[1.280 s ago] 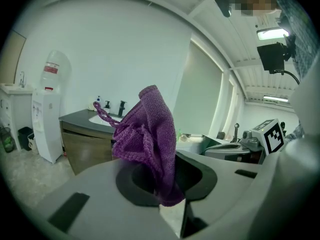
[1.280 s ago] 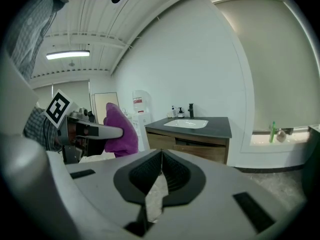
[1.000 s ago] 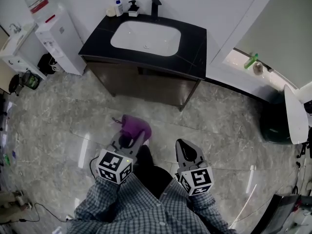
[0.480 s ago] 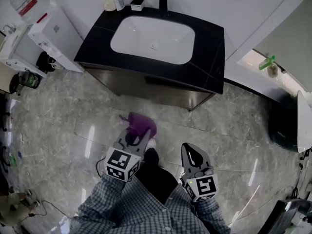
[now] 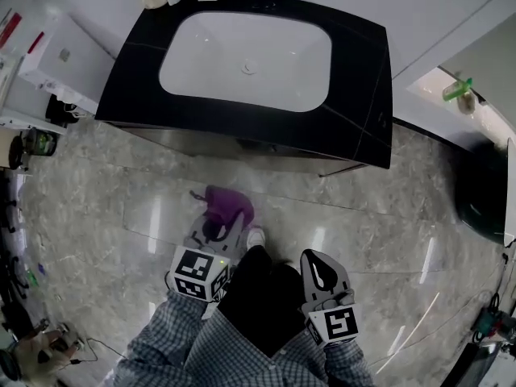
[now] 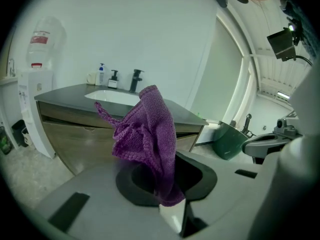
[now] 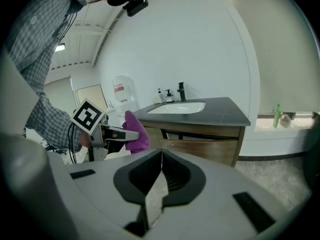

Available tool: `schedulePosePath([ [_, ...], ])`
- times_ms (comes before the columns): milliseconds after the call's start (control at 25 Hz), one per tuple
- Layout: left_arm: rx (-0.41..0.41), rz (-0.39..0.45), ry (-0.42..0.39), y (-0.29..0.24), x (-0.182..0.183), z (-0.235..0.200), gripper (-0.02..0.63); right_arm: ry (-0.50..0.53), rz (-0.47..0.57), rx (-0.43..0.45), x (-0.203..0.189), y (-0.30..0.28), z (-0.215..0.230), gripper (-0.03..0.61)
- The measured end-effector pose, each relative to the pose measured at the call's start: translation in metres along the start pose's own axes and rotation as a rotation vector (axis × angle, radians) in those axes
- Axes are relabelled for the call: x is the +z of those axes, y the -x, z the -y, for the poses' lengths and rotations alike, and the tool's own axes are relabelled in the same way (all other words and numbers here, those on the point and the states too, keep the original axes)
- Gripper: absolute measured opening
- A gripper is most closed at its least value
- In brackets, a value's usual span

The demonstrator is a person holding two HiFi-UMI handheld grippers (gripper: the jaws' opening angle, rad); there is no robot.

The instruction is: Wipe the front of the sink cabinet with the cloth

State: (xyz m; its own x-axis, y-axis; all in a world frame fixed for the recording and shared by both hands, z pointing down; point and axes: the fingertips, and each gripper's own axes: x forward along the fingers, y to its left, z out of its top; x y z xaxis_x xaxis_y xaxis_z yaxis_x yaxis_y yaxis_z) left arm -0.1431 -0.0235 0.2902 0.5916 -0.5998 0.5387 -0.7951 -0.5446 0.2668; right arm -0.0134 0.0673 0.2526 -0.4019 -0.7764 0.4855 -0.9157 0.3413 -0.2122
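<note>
Cloth, pinched in left hand-held gripper, faces the sink cabinet front, apart on the far side (right hand-held gripper pressed together, empty).

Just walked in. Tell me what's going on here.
A person stands in front of the sink cabinet with a gripper in each hand. The left gripper is shut on a purple cloth, held up in the air and clear of the cabinet front. The right gripper is shut and empty. Wiping has not yet begun.
</note>
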Motion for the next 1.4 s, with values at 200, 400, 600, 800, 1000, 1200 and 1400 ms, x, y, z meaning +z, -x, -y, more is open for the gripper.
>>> schedulePosePath([
  [200, 0.099, 0.003, -0.004, -0.035, -0.009, -0.038, 0.069, 0.000, -0.032, 0.016, -0.024, -0.023, 0.017, 0.018],
  [400, 0.240, 0.028, -0.008, -0.060, -0.012, -0.077, 0.069, -0.037, -0.037, 0.059, -0.049, -0.042, 0.026, 0.018],
  [600, 0.350, 0.054, -0.056, -0.086, -0.011, -0.107, 0.069, -0.036, -0.033, 0.111, -0.073, -0.060, 0.033, 0.018],
  [800, 0.445, 0.079, -0.114, -0.102, -0.008, -0.120, 0.069, -0.025, -0.039, 0.127, -0.082, -0.080, 0.049, 0.018],
  [1000, 0.534, 0.043, -0.271, -0.114, -0.002, -0.123, 0.069, -0.037, -0.034, 0.140, -0.086, -0.086, 0.053, 0.018],
  [1200, 0.501, 0.038, -0.344, -0.138, -0.005, -0.104, 0.069, -0.069, -0.052, 0.156, -0.100, -0.084, 0.051, 0.018],
  [1400, 0.450, 0.051, -0.380, -0.155, -0.008, -0.076, 0.069, -0.093, -0.036, 0.142, -0.102, -0.084, 0.060, 0.018],
])
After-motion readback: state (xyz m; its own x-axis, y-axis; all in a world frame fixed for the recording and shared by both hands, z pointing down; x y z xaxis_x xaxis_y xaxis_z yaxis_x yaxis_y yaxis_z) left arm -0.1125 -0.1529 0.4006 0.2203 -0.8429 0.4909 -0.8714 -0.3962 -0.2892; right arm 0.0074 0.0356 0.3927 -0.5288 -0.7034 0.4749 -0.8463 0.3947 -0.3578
